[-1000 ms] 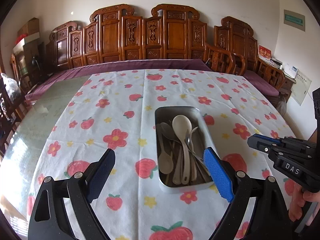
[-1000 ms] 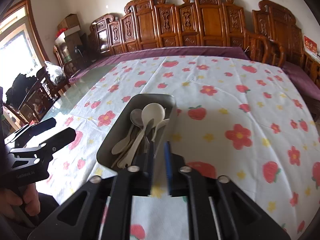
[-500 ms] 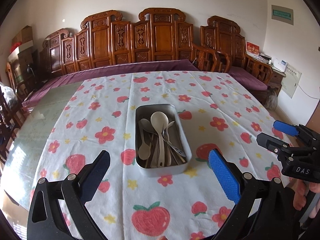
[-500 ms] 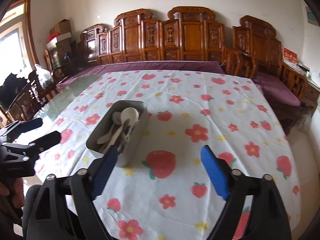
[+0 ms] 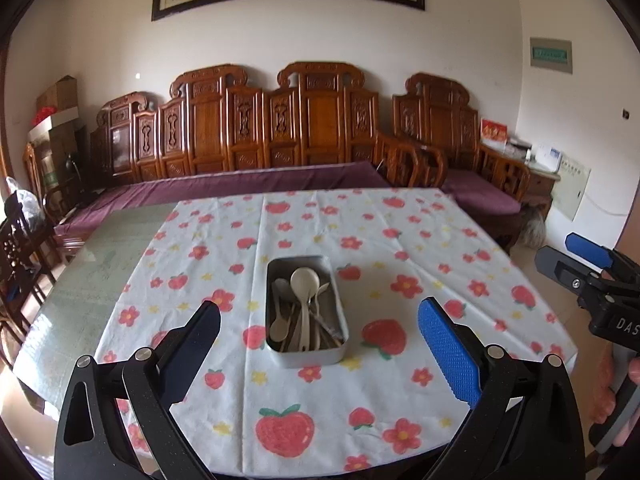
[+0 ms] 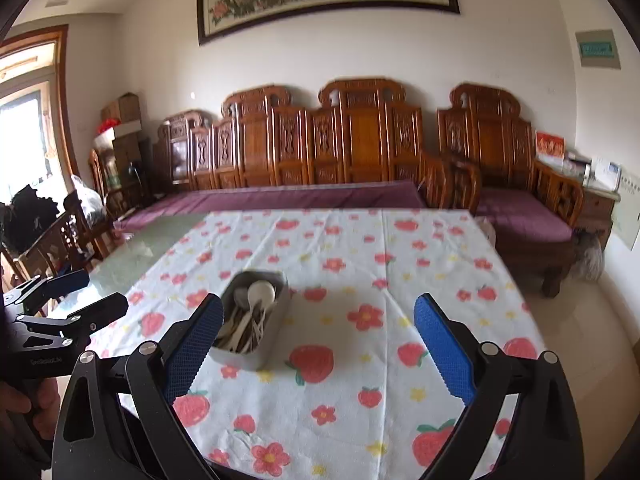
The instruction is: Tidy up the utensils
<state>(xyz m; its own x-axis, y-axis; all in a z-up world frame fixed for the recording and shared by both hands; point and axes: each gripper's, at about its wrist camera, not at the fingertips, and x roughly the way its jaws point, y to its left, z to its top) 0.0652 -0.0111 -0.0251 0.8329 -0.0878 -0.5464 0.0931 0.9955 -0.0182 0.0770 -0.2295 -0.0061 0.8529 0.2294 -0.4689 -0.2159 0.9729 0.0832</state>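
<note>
A metal tin point(image 5: 306, 356) stands mid-table on the strawberry-print cloth point(image 5: 320, 420), holding several utensils: a cream spoon point(image 5: 305, 280), other spoons and metal pieces. My left gripper point(image 5: 320, 310) hangs above the table's near edge, open and empty, its fingers framing the tin from well short of it. In the right wrist view the tin point(image 6: 256, 356) sits left of centre with the cream spoon point(image 6: 261, 292) showing. My right gripper point(image 6: 319, 304) is empty, its jaws opening wide with nothing between them. Each gripper shows at the edge of the other's view.
A bare glass strip of the table point(image 5: 100, 280) lies left of the cloth. Carved wooden benches with purple cushions point(image 5: 280, 184) line the far wall. Dark wooden chairs point(image 6: 60, 240) stand to the left. A hand point(image 5: 628, 400) holds the right tool.
Both grippers have pulled back and risen, so the tin looks smaller and farther. The right gripper, nearly shut over the tin's near end a second ago, now stands wide.
</note>
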